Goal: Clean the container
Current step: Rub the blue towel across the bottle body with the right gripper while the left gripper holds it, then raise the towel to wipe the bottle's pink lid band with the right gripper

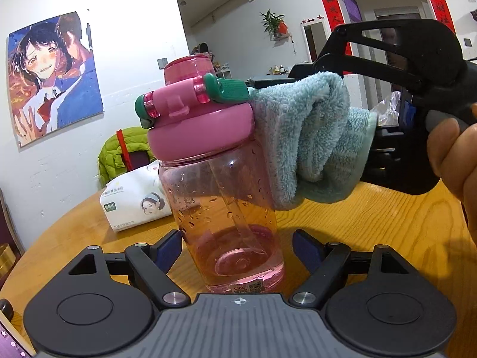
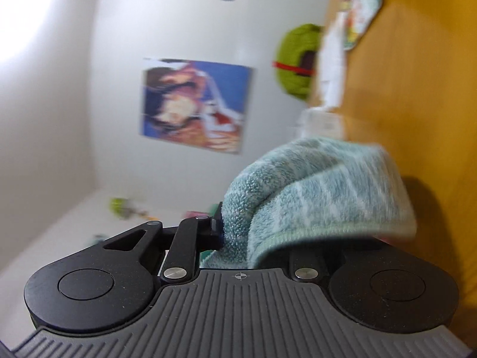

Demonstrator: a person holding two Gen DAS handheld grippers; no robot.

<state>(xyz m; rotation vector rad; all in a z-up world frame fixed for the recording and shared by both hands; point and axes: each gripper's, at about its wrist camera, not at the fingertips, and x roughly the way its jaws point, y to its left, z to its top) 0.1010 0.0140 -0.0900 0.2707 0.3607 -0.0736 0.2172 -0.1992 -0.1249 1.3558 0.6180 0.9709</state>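
Observation:
A clear pink water bottle (image 1: 229, 208) with a pink lid (image 1: 202, 128) and green spout cap (image 1: 231, 89) stands slightly tilted on the wooden table (image 1: 372, 226). Droplets dot its wall. My left gripper (image 1: 238, 244) is closed around its lower body, one blue pad (image 1: 170, 247) on each side. My right gripper (image 1: 334, 104) comes in from the right, shut on a folded light-blue towel (image 1: 304, 137) that presses against the lid's right side. In the blurred right wrist view the towel (image 2: 322, 191) drapes over my right gripper (image 2: 256, 232) and hides one finger.
A white tissue pack (image 1: 134, 203) lies on the table behind the bottle to the left. Beyond it a green jacket (image 1: 119, 152) hangs on a chair. A person's hand (image 1: 453, 155) grips the right tool at the right edge. A poster (image 1: 53, 74) hangs on the wall.

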